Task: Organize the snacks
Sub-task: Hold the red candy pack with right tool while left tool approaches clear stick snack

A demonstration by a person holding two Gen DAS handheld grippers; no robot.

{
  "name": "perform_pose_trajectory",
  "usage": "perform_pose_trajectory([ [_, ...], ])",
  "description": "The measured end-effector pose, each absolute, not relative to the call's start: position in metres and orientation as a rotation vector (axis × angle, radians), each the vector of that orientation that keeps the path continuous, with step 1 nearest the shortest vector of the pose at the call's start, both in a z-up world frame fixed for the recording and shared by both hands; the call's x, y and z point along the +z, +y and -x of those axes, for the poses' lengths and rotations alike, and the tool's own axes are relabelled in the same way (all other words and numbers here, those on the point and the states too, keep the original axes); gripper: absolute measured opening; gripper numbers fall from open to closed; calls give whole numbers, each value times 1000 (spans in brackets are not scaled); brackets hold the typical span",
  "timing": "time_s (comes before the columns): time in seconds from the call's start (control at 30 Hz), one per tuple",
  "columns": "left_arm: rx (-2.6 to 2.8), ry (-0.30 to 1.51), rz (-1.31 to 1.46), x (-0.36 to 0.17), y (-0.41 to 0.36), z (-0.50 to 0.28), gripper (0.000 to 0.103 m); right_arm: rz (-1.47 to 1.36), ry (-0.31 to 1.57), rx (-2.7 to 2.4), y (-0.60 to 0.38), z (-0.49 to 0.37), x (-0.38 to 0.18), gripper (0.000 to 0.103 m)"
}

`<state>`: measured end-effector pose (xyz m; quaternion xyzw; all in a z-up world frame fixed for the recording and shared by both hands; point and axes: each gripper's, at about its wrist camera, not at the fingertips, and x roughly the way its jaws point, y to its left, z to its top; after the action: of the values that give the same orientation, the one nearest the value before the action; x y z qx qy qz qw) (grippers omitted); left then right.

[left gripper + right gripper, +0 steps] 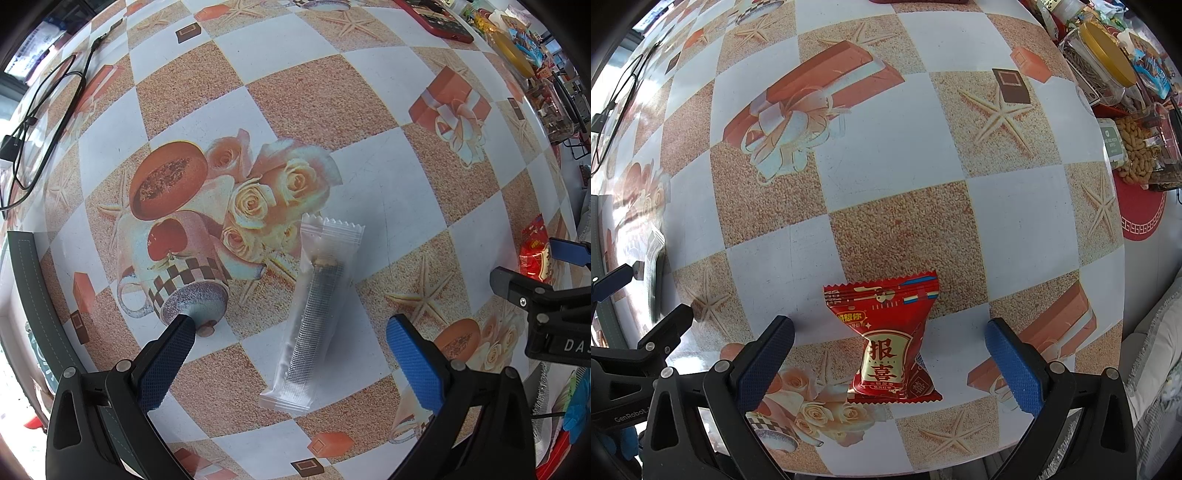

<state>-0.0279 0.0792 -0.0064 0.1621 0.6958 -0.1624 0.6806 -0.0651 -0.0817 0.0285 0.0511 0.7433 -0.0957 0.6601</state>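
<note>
**Both claws spread wide over two snacks on the table**

The left claw point(291, 350) was released, its fingers spread wide, with a clear-wrapped snack bar point(316, 314) lying flat on the table point(295, 110) between them. The bar lay slightly tilted, touching neither finger, its serrated top end resting by the printed roses on the checkered tablecloth.

The right claw point(890, 360) was likewise released, fingers far apart on either side of a red snack packet point(892, 339) with gold lettering. The packet lay flat on the table, clear of both fingers.

In the left wrist view the red packet showed at the right edge, beside the right claw. A black cable point(44, 110) lay near the table's far left edge. Jars of peanuts point(1137, 151) and other snacks stood well apart at the far right.
</note>
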Motion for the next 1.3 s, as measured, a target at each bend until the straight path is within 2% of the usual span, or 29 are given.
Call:
perform_pose_trajectory([
  [1.3,-362,1560,-361,-7,79,27,103,-116,1673,-217,-81,66,30,103],
])
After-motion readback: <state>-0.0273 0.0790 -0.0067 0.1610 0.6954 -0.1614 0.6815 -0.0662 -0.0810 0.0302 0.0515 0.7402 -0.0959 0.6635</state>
